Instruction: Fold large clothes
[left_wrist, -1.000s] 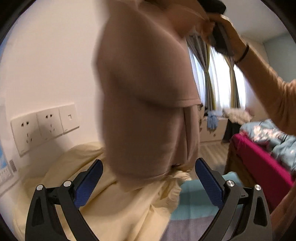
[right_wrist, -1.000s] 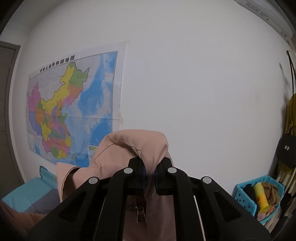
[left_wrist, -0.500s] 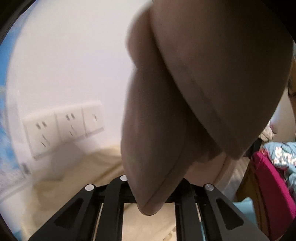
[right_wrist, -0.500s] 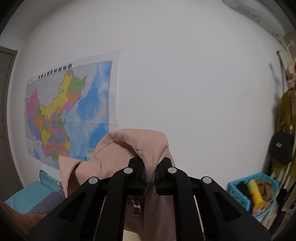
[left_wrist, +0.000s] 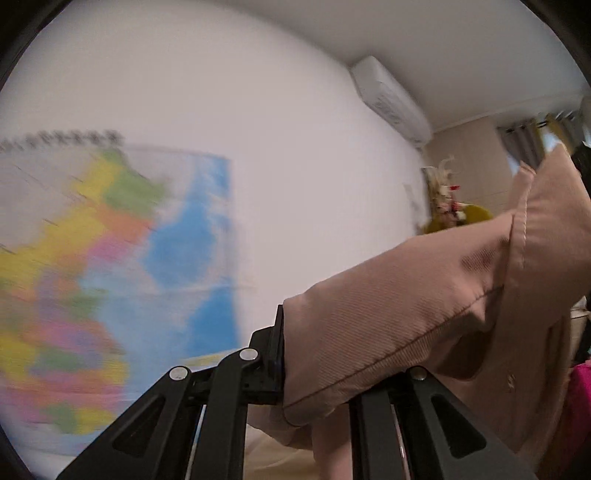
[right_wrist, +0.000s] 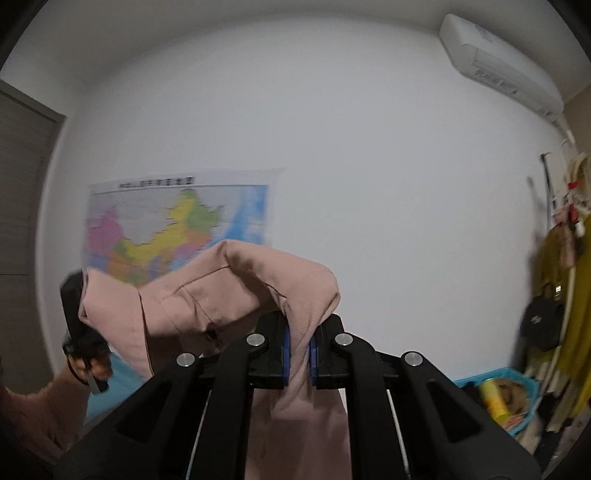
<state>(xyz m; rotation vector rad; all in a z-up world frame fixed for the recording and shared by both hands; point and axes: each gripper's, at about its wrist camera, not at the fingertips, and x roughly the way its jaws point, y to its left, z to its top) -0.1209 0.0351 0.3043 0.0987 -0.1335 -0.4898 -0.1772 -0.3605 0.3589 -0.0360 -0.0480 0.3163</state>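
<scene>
A pink garment (right_wrist: 221, 295) hangs in the air, stretched between my two grippers. In the right wrist view my right gripper (right_wrist: 297, 354) is shut on a fold of it, and the cloth bulges over the fingers and hangs below. At that view's left edge the garment runs to my left gripper (right_wrist: 75, 317), held up by a hand (right_wrist: 92, 365). Seen from the left wrist, the left gripper (left_wrist: 295, 354) is shut on the garment (left_wrist: 406, 317). The cloth hides its right finger and rises away to the upper right.
A coloured map poster (right_wrist: 173, 221) hangs on the white wall, with an air conditioner (right_wrist: 498, 70) high at the right. At the right stand a rack of clothes with a black bag (right_wrist: 543, 325) and a blue basket (right_wrist: 495, 398). A dark door (right_wrist: 18, 221) is at the left.
The left gripper went from open below the hanging garment to shut on its lower part, then swung up fast. The garment now stretches sideways. The right gripper shifted sideways, still gripping.
</scene>
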